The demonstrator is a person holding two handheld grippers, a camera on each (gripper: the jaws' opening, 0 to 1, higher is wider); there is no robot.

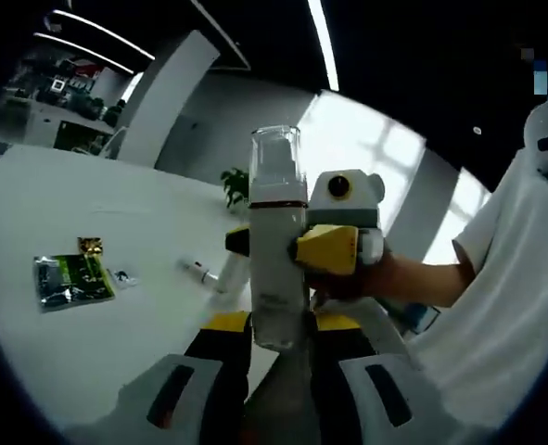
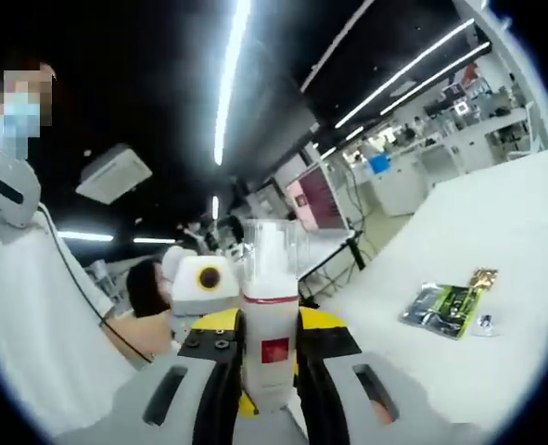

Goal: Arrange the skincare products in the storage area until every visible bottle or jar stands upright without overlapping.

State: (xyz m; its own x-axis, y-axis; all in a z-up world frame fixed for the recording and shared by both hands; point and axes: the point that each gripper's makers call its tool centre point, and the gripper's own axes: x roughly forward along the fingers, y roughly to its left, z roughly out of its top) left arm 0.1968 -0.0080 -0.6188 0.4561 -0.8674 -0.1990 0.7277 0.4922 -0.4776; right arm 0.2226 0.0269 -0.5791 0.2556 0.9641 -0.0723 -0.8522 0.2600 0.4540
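Note:
A tall white bottle point(image 1: 278, 264) with a clear cap and a thin red band stands upright in the air between both grippers. My left gripper point(image 1: 281, 323) is shut on its lower end, yellow pads on either side. The right gripper point(image 1: 281, 246) comes in from the right and clamps the bottle's middle with its yellow jaws. In the right gripper view the same bottle point(image 2: 272, 315), with a small red label, rises between my right gripper's point(image 2: 272, 348) jaws. A small white tube point(image 1: 199, 271) lies on the white table point(image 1: 60, 204).
A green sachet pack point(image 1: 72, 281) point(image 2: 445, 309), a gold wrapper point(image 1: 90, 245) point(image 2: 482, 276) and a small round piece point(image 1: 122, 276) lie on the table. A person in a white shirt point(image 1: 505, 306) stands close on the right. A potted plant point(image 1: 236, 185) stands behind the table.

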